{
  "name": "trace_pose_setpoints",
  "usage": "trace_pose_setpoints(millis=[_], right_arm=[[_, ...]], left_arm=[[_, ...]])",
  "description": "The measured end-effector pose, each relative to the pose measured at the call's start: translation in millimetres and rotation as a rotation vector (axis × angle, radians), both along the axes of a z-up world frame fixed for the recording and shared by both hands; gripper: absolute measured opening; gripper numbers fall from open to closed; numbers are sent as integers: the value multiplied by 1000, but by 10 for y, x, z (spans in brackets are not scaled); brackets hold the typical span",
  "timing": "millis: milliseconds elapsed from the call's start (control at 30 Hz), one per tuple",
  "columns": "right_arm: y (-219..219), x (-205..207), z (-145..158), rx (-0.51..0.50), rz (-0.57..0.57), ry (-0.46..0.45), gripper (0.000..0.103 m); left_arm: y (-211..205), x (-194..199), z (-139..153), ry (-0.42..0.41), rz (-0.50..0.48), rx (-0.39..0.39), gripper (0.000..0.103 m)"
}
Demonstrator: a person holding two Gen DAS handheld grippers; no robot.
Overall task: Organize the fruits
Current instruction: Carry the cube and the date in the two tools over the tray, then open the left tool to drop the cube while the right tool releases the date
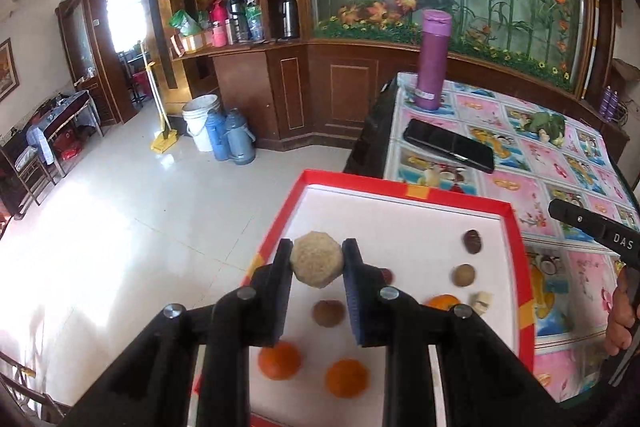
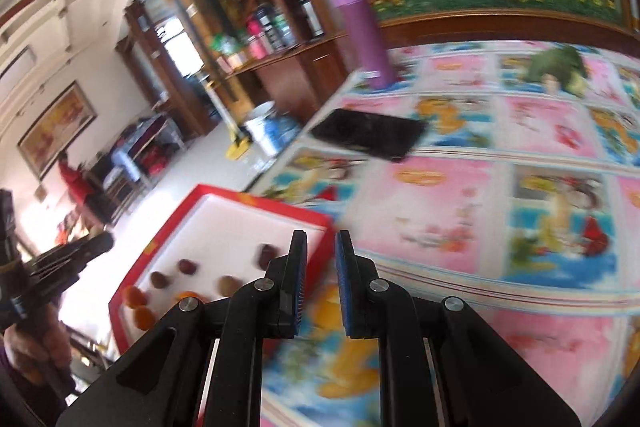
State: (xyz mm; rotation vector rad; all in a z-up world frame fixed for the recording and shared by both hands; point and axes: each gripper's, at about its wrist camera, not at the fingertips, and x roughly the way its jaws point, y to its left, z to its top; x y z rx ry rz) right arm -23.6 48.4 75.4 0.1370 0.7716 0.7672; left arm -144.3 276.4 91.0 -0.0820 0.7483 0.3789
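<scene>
Above the red-rimmed tray [image 1: 516,227], near its left edge: left gripper [image 1: 317,263], jaws closed on a pale, rough, faceted ball [image 1: 317,264], held clear of the white tray floor.

On the tray floor, loose and apart from one another: two oranges [image 1: 279,360] [image 1: 346,377] at the near end; a third orange [image 1: 442,301], partly hidden behind the gripper's finger; a brown round fruit [image 1: 329,313] below the held ball; a second brown round fruit [image 1: 464,274] toward the right; a dark reddish-brown fruit [image 1: 472,241] beyond it; a small cream-coloured piece [image 1: 481,301] just beside the third orange.

Over the patterned cloth of the worktop [image 2: 500,227], just right of the tray's far corner: right gripper [image 2: 320,281], jaws a narrow gap apart, nothing between them. This view is motion-blurred.

Farther back on the worktop: black phone [image 1: 448,145], lying flat; purple flask [image 1: 433,61], upright at the far left corner; green vegetable [image 1: 546,126], well apart to the right.
</scene>
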Motion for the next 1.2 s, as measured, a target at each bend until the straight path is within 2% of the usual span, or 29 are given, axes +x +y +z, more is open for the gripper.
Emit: trace_pose_setpoints(millis=[167,367,667,900,1200], right_arm=[[798,-19,44,-122,95,2,13],[1250,78,-168,-212,118,85,14],[1344,199,-357,-268,114,136,13],[1369,222,-438,-297,114,161,14],[1382,198,-440,-314,113,140,14]], left_arm=[[331,85,-184,66,1,-33,27],[403,281,-321,109,-52,-89,27],[307,554,-473,183,-126,-86,27],[329,633,-600,226,-119,-90,27],[332,683,-703,266,-106,-86,28]])
